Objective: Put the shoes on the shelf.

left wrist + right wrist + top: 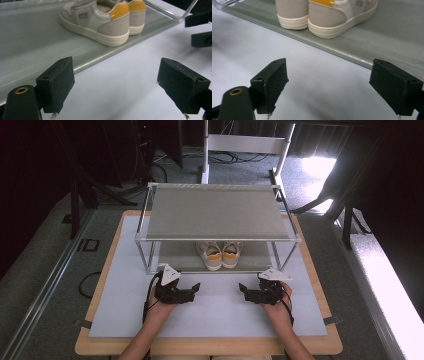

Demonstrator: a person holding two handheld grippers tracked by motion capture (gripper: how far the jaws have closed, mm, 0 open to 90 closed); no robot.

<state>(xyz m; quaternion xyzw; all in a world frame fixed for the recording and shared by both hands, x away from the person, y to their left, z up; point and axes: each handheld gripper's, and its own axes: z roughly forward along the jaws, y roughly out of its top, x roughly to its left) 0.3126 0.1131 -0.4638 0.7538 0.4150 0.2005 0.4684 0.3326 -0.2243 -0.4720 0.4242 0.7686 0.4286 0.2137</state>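
Left gripper (181, 292) and right gripper (256, 293): black jaws spread wide, holding nothing, resting over the pale grey mat (215, 312). Just ahead, between them, a pair of cream-and-grey sneakers with yellow heel tabs (219, 254) sits heels-out on the lower shelf of the metal-framed grey rack (217, 212). Likely light, soft uppers, firm rubber soles; pinch the padded heel collar.

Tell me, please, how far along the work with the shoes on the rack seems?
Both shoes sit paired on the rack's lower shelf. The left gripper and right gripper hover open and empty over the mat, jaws apart. Any grasp has yet to begin.
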